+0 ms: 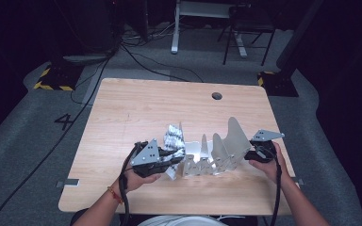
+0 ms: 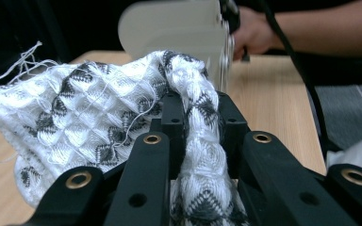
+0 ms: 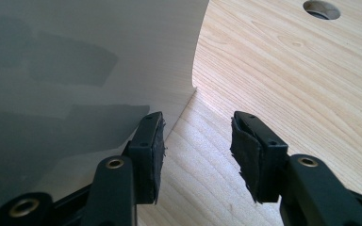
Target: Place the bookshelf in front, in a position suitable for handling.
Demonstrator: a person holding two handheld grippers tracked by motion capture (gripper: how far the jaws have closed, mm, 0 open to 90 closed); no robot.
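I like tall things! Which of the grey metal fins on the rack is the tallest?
The rounded fin at the right end of the grey metal divider rack, beside the right gripper. It rises above the shorter fins toward the left gripper.

White cloth [image 2: 99, 122] with grey diamonds; pale metal rack [image 1: 217, 155].

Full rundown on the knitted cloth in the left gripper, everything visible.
The cloth is a white knit with a grey diamond pattern, thick and textured, with loose threads trailing at its edge. It looks soft and is bunched up. The left gripper is shut on a gathered fold of it, which runs down between the jaws. The rest hangs over the wooden table, just left of the metal rack. Whether it touches the rack is unclear.
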